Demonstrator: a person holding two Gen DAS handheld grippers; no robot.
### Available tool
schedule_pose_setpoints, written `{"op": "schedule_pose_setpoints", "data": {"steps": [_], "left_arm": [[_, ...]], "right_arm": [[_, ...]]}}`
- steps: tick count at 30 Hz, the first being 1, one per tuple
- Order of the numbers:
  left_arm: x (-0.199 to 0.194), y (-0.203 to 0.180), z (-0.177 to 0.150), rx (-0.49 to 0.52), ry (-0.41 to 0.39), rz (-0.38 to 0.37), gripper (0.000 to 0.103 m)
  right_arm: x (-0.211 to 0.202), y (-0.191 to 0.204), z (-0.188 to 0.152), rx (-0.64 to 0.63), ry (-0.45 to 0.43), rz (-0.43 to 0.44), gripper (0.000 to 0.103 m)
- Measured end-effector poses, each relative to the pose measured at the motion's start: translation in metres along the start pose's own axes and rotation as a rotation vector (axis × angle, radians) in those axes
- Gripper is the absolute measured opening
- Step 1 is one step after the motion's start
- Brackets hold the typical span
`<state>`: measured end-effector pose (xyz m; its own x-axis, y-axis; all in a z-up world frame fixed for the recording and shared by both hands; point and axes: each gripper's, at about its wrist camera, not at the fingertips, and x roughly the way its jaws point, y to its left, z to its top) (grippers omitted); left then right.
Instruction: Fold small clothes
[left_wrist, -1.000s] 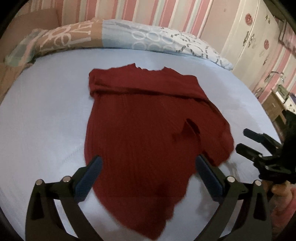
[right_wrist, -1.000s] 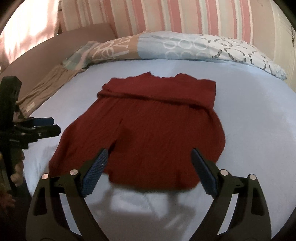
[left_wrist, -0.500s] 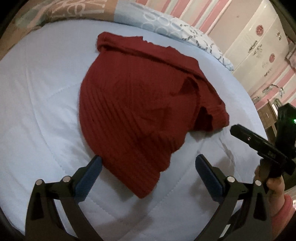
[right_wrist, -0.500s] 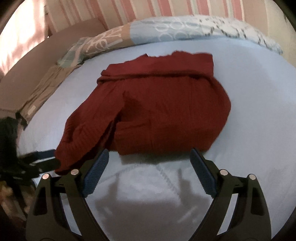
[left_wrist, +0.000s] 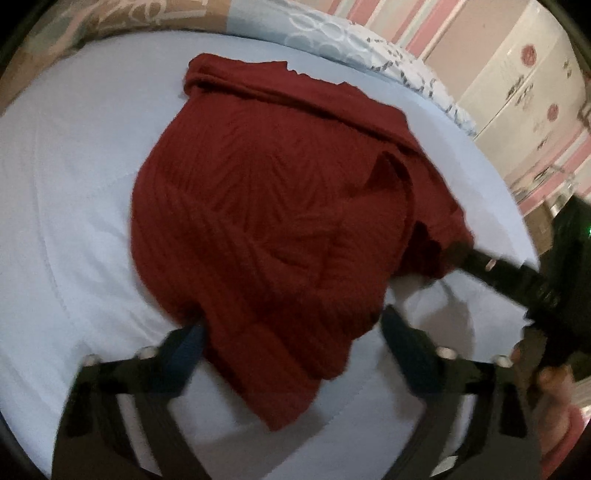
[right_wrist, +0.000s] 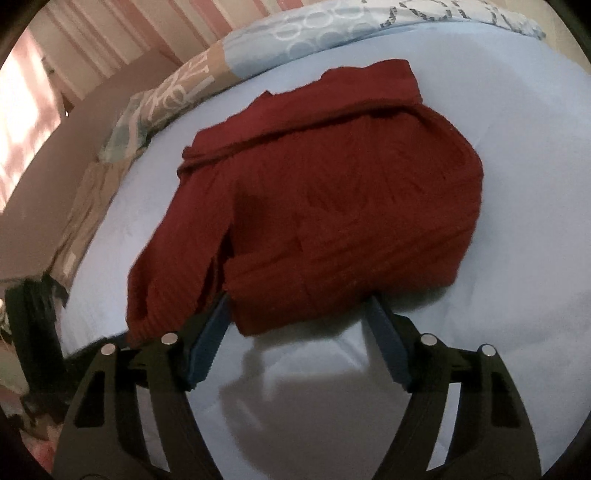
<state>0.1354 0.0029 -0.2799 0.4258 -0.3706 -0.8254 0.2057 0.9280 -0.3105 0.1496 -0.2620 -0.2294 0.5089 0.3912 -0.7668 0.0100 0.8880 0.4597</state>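
1. My left gripper (left_wrist: 291, 339) has its jaws wide apart, the blue-padded fingers (left_wrist: 188, 345) straddling the near hem of the red sweater (left_wrist: 266, 206); nothing is clamped.
2. My right gripper (right_wrist: 299, 328) is likewise spread, its blue pads either side of the sweater's near edge, gripping nothing that I can see.
3. The red sweater lies in the middle of the bed (left_wrist: 66, 192), spread out but rumpled, with one flap folded over along the far edge.
4. It is a ribbed knit, dark red, with fine parallel ridges running down the body; its outline is rounded and uneven.
5. From the left wrist view a sleeve droops off the sweater's right side, and the right gripper's dark finger reaches to its tip; I can't tell whether they touch.
6. The bed cover is pale blue, smooth, with faint quilted seams.
7. A patterned pillow (right_wrist: 258, 48), tan and light blue with white rings, lies along the far edge.
8. No containers are in view.
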Motion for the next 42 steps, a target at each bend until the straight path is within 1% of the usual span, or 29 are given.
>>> {"op": "schedule_pose_setpoints", "data": {"steps": [3,4,5,6,7,8,9,10,11,13,16,19,21,23,26,30,32,33,35,37,38,39,40,41,42], "left_arm": [[0.004,0.004,0.000,0.004,0.013,0.010,0.077],[0.005,0.005,0.000,0.001,0.015,0.009,0.076],[0.005,0.006,0.000,-0.001,0.018,0.010,0.073],[0.006,0.007,0.001,0.000,0.021,0.016,0.069],[0.005,0.008,0.002,-0.001,0.021,0.024,0.063],[0.005,0.008,0.002,0.000,0.020,0.032,0.059],[0.005,0.008,0.003,0.003,0.018,0.038,0.054],[0.003,0.008,0.004,0.008,0.013,0.042,0.049],[0.003,0.006,0.004,0.012,0.011,0.043,0.047],[0.001,0.007,0.004,0.027,0.004,0.049,0.037],[-0.004,0.007,0.003,0.039,-0.005,0.052,0.032],[-0.009,0.008,0.001,0.069,-0.007,0.059,0.030],[-0.014,0.013,-0.002,0.082,-0.009,0.058,0.029],[-0.018,0.015,-0.003,0.090,-0.007,0.055,0.029],[-0.023,0.018,-0.005,0.105,0.000,0.051,0.028],[-0.027,0.025,-0.012,0.112,0.036,0.006,0.028],[-0.031,0.029,-0.014,0.105,0.051,-0.022,0.025],[-0.034,0.032,-0.016,0.103,0.059,-0.041,0.024],[-0.040,0.038,-0.019,0.107,0.073,-0.065,0.024],[-0.044,0.042,-0.023,0.130,0.098,-0.050,0.024],[-0.045,0.044,-0.026,0.140,0.114,-0.038,0.025],[-0.047,0.047,-0.029,0.144,0.115,-0.031,0.032],[-0.051,0.049,-0.031,0.145,0.112,-0.040,0.046],[-0.054,0.050,-0.034,0.147,0.109,-0.039,0.055],[-0.059,0.051,-0.036,0.151,0.098,-0.018,0.069]], "right_arm": [[0.005,-0.002,0.006,0.034,0.003,-0.005,0.075],[0.007,-0.002,0.008,0.039,0.001,-0.018,0.071],[0.008,-0.003,0.009,0.040,0.001,-0.029,0.061],[0.009,-0.003,0.010,0.037,-0.002,-0.045,0.048],[0.009,-0.003,0.011,0.030,-0.008,-0.057,0.041],[0.008,-0.003,0.011,0.019,-0.015,-0.068,0.033],[0.006,-0.003,0.011,0.003,-0.022,-0.076,0.027],[0.005,-0.002,0.011,-0.016,-0.027,-0.085,0.024],[0.002,0.001,0.010,-0.046,-0.037,-0.098,0.022],[-0.002,0.004,0.008,-0.087,-0.055,-0.109,0.019],[-0.015,0.006,0.005,-0.139,-0.077,-0.114,0.017],[-0.037,0.000,-0.003,-0.192,-0.094,-0.110,0.017],[-0.055,-0.011,-0.011,-0.209,-0.097,-0.128,0.017],[-0.066,-0.023,-0.016,-0.206,-0.087,-0.140,0.017],[-0.077,-0.045,-0.029,-0.196,-0.043,-0.164,0.016],[-0.079,-0.074,-0.053,-0.158,0.008,-0.216,0.011],[-0.081,-0.088,-0.061,-0.110,0.023,-0.205,0.011],[-0.083,-0.093,-0.064,-0.099,0.022,-0.205,0.001],[-0.087,-0.095,-0.067,-0.103,0.018,-0.211,0.001],[-0.088,-0.096,-0.070,-0.110,0.032,-0.212,0.001],[-0.090,-0.096,-0.070,-0.109,0.028,-0.214,0.005],[-0.092,-0.096,-0.071,-0.102,0.018,-0.198,0.011],[-0.094,-0.096,-0.071,-0.097,0.012,-0.193,0.018],[-0.097,-0.093,-0.071,-0.097,-0.005,-0.200,0.039],[-0.098,-0.090,-0.071,-0.104,-0.017,-0.205,0.049]]}}
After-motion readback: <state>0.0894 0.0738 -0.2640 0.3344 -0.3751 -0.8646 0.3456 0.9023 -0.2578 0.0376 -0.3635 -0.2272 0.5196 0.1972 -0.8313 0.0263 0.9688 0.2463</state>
